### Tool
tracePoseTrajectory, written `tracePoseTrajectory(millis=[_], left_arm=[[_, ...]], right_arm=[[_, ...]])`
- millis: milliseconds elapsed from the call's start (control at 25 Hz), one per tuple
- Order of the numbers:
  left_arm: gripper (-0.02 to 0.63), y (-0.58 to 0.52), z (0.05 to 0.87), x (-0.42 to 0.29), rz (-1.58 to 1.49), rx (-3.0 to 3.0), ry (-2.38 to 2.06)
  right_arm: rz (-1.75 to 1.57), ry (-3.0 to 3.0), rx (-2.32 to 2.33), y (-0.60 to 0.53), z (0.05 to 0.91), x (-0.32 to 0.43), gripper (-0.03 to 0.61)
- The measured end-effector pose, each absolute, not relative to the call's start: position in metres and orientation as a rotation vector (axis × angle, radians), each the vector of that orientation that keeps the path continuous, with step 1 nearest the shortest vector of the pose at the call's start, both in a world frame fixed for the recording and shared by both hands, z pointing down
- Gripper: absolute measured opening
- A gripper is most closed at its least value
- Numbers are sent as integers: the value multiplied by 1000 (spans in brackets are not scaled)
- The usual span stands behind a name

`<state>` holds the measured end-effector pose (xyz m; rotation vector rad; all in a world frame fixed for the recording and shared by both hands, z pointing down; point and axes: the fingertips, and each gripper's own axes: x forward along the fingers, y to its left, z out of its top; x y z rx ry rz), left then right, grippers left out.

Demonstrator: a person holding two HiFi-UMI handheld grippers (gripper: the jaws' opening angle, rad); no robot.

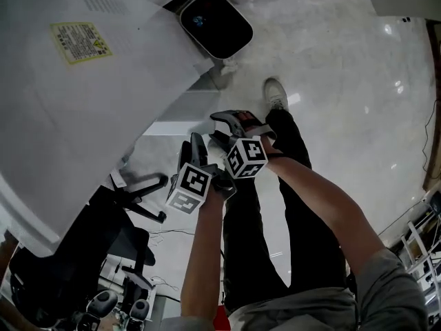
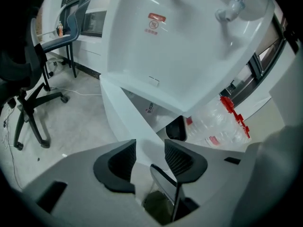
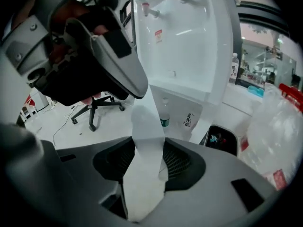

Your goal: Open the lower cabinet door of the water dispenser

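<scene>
Water dispenser (image 1: 89,95), upper left of head view: big glossy white shell, smooth.
Lower cabinet door (image 3: 144,136), centre, already ajar: thin, flat, slick white panel.
Swing wide along the hinge arc; no twisting; keep the bite deep.
Right gripper (image 3: 147,162) clamped on door edge.
Left gripper (image 2: 150,157) spread, edge between, not pressed.
Pads (image 2: 177,157) black, ribbed.

White lower cabinet door (image 2: 123,115) ajar

Label (image 3: 188,120) in lower cabinet (image 3: 177,103) perhaps 开水; yellow sticker (image 1: 80,41) illegible
</scene>
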<state>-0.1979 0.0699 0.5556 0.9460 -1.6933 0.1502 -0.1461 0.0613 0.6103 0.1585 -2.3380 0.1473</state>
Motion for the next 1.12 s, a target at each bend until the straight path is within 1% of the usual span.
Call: tracePoseTrajectory(millis=[160,240,400,600,960,1120], left_arm=[[230,94,573,-205,152,870,-1669],[244,108,578,-208,131,844,-1639],[245,121,578,-212,99,876,-1574],[245,129,586,-220,158,901,-1508],[245,136,593,-222,278,868,-1484],[244,145,597,-225,314,819,-1503]], right_arm=[[170,-2336,240,81,609,-146,190],[204,-2343,288,93,607,-147,190],[231,-2366,335,113,606,-151,190],[261,-2401,327,133,606,-157,190],[272,-2428,202,160,607,-166,190],[222,-2453,92,177,607,-168,172]])
